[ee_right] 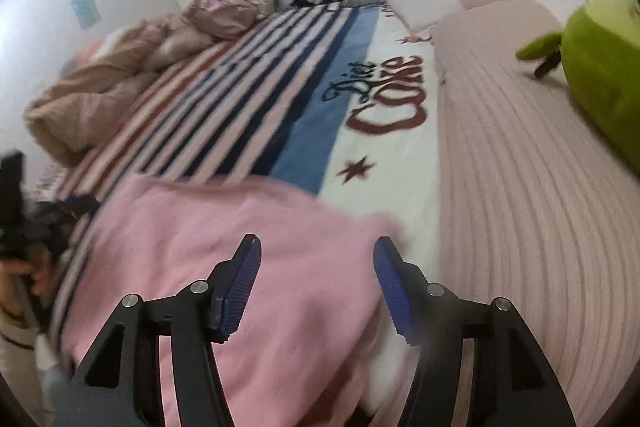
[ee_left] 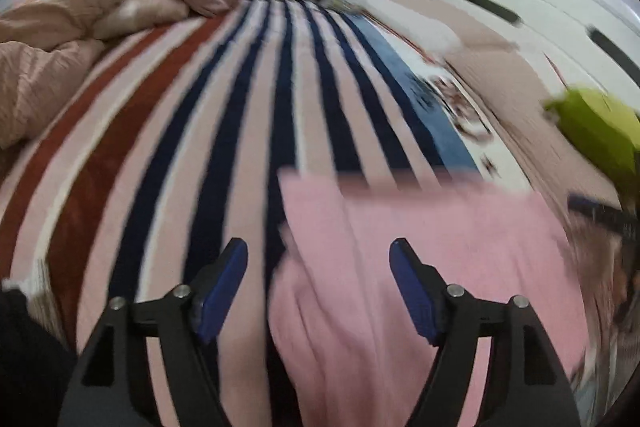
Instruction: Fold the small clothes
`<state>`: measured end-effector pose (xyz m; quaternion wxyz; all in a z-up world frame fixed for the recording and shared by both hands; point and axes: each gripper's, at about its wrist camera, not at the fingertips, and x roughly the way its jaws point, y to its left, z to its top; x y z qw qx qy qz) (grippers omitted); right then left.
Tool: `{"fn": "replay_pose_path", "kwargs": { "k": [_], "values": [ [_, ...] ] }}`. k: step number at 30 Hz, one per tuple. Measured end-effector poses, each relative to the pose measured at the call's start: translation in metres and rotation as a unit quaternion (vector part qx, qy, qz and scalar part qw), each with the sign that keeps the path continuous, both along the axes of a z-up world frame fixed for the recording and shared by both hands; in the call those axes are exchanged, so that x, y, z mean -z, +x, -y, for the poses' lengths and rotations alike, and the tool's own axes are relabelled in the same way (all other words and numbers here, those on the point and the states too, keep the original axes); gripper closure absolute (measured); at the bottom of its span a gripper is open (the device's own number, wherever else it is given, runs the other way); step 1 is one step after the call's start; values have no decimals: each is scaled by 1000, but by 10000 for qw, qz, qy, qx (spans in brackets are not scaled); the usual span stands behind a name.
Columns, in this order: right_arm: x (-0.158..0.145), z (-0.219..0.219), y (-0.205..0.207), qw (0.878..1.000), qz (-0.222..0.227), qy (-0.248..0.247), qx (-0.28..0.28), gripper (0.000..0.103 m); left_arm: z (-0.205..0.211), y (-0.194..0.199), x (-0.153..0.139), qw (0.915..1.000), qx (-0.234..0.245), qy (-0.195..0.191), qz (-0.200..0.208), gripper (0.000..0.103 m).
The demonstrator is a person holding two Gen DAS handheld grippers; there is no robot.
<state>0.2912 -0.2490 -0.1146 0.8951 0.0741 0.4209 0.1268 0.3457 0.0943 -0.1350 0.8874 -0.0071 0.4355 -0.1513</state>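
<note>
Pink garment (ee_right: 224,239): soft, fleece-like fabric, plain, with loose lengthwise wrinkles; lies flat on the striped blanket (ee_left: 224,115) covering the bed, far edge roughly straight. Both views motion-blurred.

Left gripper (ee_left: 318,259): jaws spread wide, holding nothing, above the garment's left edge. Right gripper (ee_right: 316,259): jaws spread wide, empty, above the garment's right portion.

Legible writing: "Diet Coke" in dark red script on the blanket's white panel, red star below. Green plush toy (ee_right: 600,67) rests on the ribbed pink bedspread (ee_right: 520,187) at right.
</note>
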Motion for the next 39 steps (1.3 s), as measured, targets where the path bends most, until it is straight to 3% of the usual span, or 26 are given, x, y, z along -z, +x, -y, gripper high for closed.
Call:
{"fn": "replay_pose_path", "kwargs": {
  "k": [2,6,9,10,11,13,16,22,24,27,29,32,36,38,39],
  "values": [
    [4,2,-26,9995,-77,246,-193,44,0,-31,9,9998,140,-22,-132,32],
    [28,-7,-77,9960,-400,524,-605,43,-2,-91,28,9975,412,-430,-372,33],
    [50,-17,-100,9935,-572,639,-753,45,7,-114,36,9969,563,-388,-384,56],
    [55,-21,-104,9940,-551,612,-722,65,11,-119,38,9980,479,-246,-334,66],
    [59,-25,-107,9947,-517,557,-698,90,12,-123,37,9987,412,-174,-261,79],
    [59,-31,-114,9952,-375,532,-737,96,9,-133,28,9991,267,-314,-30,97],
    [47,-35,-133,9954,-137,466,-823,99,2,-150,13,9986,314,-413,103,98],
    [53,-34,-162,9928,-340,454,-1053,101,-12,-184,18,9986,379,-375,22,98],
    [62,-28,-168,9932,-422,483,-974,101,-19,-189,29,9988,321,-358,-52,97],
    [60,-23,-166,9941,-447,601,-779,99,-25,-190,37,9987,254,-398,-175,80],
    [46,-24,-169,9960,-356,497,-650,90,-29,-197,33,9987,180,-454,-116,51],
    [18,-30,-186,9984,191,36,-534,83,-39,-213,25,9970,-4,-770,12,30],
    [-2,-43,-198,9940,608,560,-712,85,-40,-227,36,9869,-117,-1594,-195,24],
    [-2,-60,-197,9911,742,749,-808,98,-34,-225,52,9756,-186,-2159,-357,23],
    [1,-70,-195,9904,763,780,-852,98,-32,-223,57,9717,-221,-2320,-396,23]
  ]
}}
